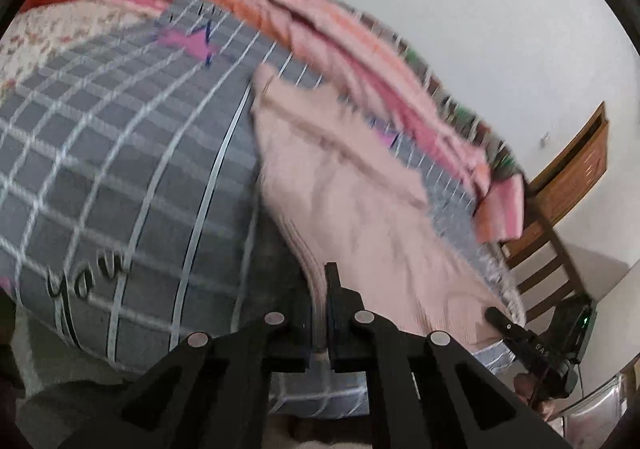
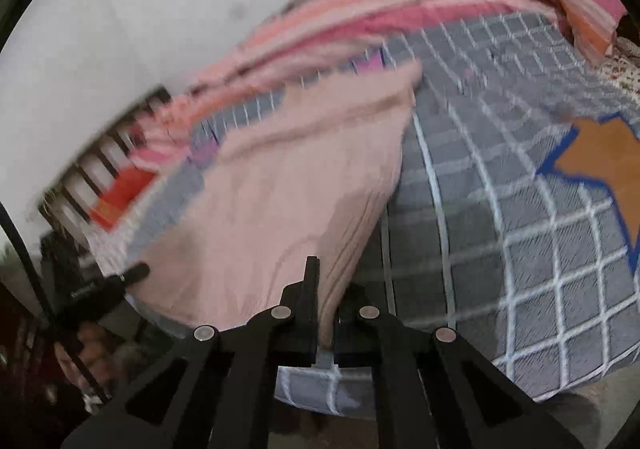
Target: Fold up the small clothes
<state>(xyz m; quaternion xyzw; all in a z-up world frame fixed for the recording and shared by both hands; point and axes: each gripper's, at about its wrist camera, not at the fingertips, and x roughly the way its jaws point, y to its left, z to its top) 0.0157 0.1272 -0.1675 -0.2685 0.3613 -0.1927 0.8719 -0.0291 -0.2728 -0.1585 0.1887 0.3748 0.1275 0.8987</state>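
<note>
A pale pink knitted garment [image 1: 352,189] lies spread on a grey checked bed cover [image 1: 120,153]. My left gripper [image 1: 319,289] is shut on its ribbed near edge, and the cloth runs up between the fingers. In the right wrist view the same garment [image 2: 288,177] stretches away from my right gripper [image 2: 330,281], which is shut on the ribbed hem at the other near corner. Each gripper also shows in the other's view at the garment's far near corner: the right gripper [image 1: 500,319] and the left gripper [image 2: 134,274]. The edge between them hangs slightly lifted off the cover.
A pink and orange striped blanket [image 1: 320,29] is bunched along the bed's far side by a white wall. A wooden chair [image 1: 560,189] stands past the bed's end. The cover [image 2: 500,209] carries an orange star patch [image 2: 600,157]. A hand [image 2: 80,345] holds the left gripper.
</note>
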